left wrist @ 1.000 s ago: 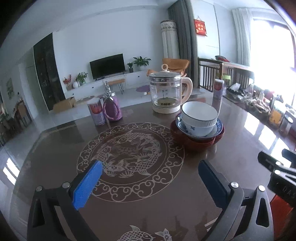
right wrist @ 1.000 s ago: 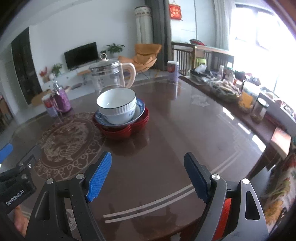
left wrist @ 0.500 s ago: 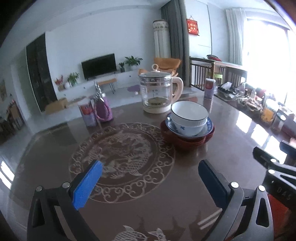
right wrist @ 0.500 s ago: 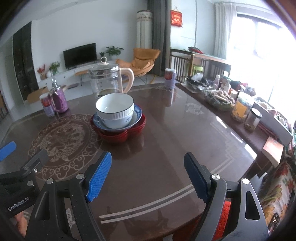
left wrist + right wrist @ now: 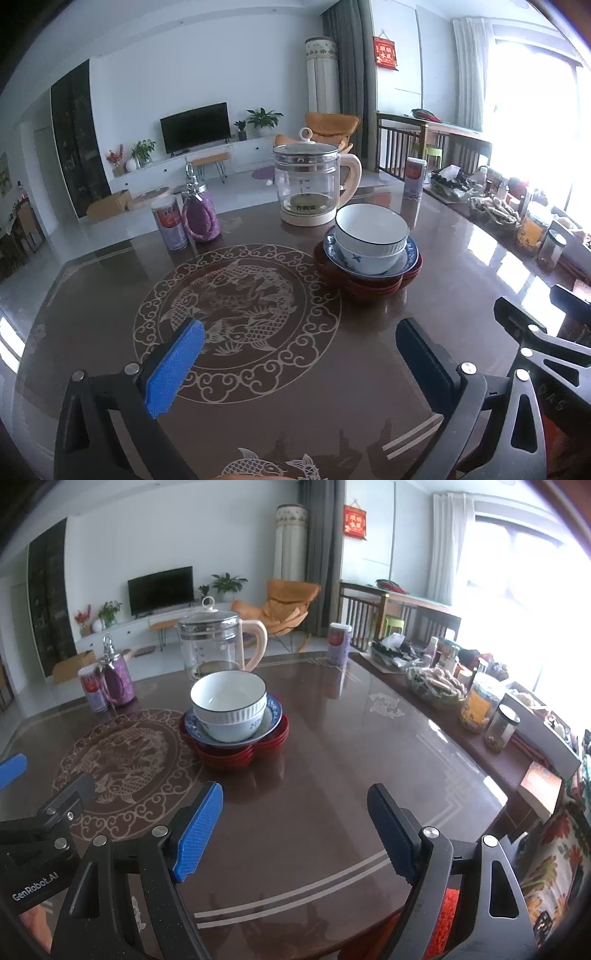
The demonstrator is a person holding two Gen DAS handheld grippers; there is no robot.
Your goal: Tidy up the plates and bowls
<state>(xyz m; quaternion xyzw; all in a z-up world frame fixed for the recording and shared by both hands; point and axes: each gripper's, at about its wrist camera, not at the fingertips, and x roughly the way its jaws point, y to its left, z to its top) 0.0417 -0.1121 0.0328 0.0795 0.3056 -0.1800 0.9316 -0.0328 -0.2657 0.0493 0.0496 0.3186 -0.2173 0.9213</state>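
A white bowl with a dark rim [image 5: 371,230] [image 5: 229,698] sits nested in another white bowl, on a blue patterned plate [image 5: 406,260] [image 5: 273,716], on a stack of red flower-shaped plates [image 5: 373,286] [image 5: 229,755], all on the brown table. My left gripper [image 5: 299,345] is open and empty, above the table's fish medallion, near of and left of the stack. My right gripper [image 5: 295,812] is open and empty, near of and right of the stack. Each gripper shows at the edge of the other's view.
A glass kettle [image 5: 314,184] [image 5: 214,644] stands just behind the stack. A purple bottle [image 5: 199,214] and a can [image 5: 170,223] stand at the far left, another can [image 5: 340,642] at the far right. Jars and food containers [image 5: 480,709] line the right edge.
Both grippers have drawn back and risen a little from the stack, which looks smaller and farther. The stack has not moved. Both stay open.
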